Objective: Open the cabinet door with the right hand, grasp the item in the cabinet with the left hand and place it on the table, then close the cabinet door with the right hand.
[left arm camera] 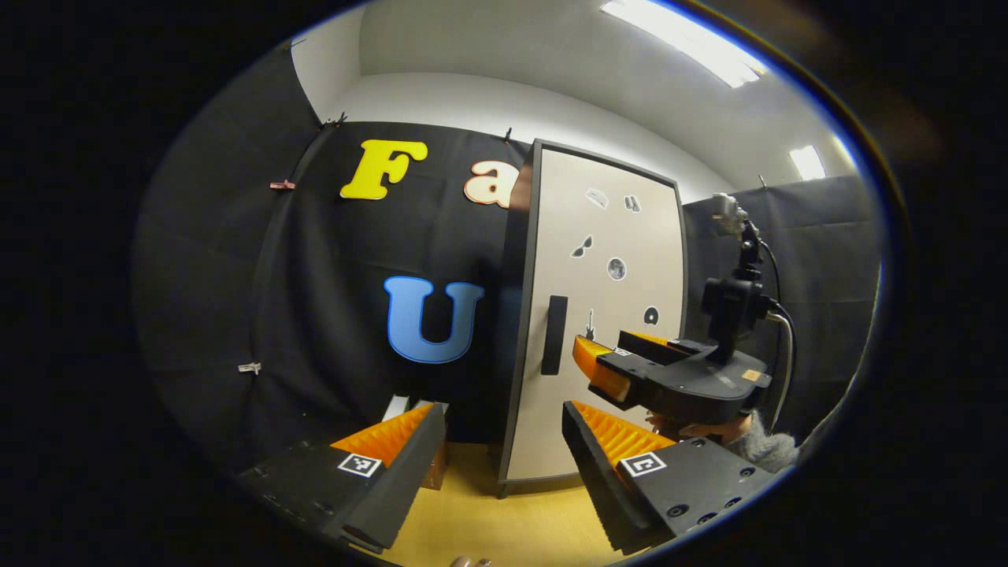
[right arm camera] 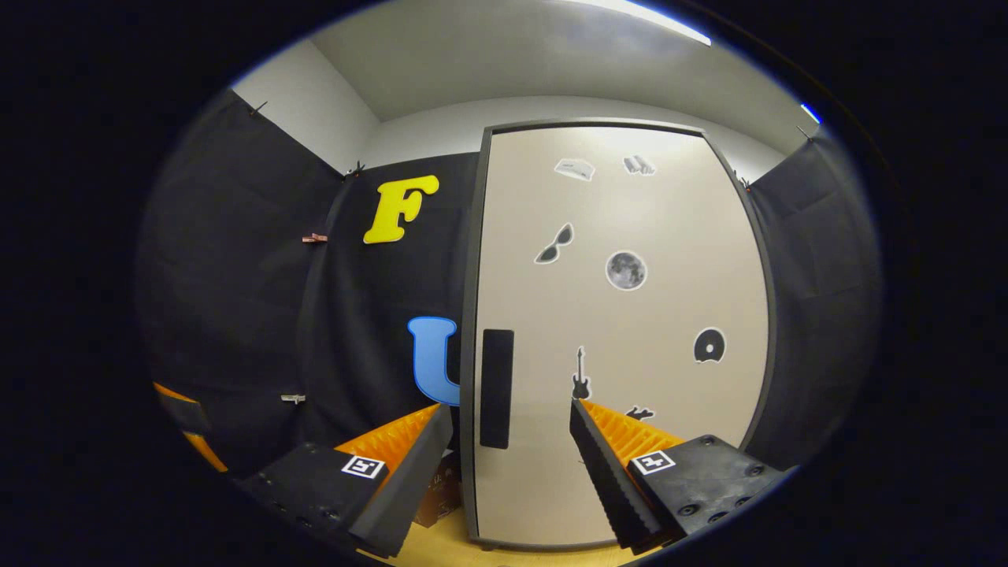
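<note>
Right gripper (right arm camera: 512, 441) hangs released before the cabinet door (right arm camera: 622, 331), its jaws spread wide with the dark vertical handle (right arm camera: 497, 388) showing between them, near the door's left edge; no finger touches the handle that I can tell; in the left gripper view the same right gripper (left arm camera: 602, 358) sits just to the right of the handle (left arm camera: 554, 335), held by a hand in a grey sleeve (left arm camera: 760, 449). The cabinet door is shut, so the item inside is hidden and I cannot say what it is; the cabinet stands on the yellow worktop (left arm camera: 504, 520) toward its back edge, against the black cloth wall; small stickers dot the door's face. Left gripper (left arm camera: 504, 441) waits farther back over the worktop, likewise released and holding nothing, pointed at the door's left edge. A brown box (right arm camera: 439, 496) rests on the worktop just left of the cabinet's base.

By my judgement the first step is in hand: the door is not yet opened; the next move calls for the right gripper to advance until the handle lies between its fingers, clench on it, then swing the door outward far enough for the left gripper to reach in.
</note>
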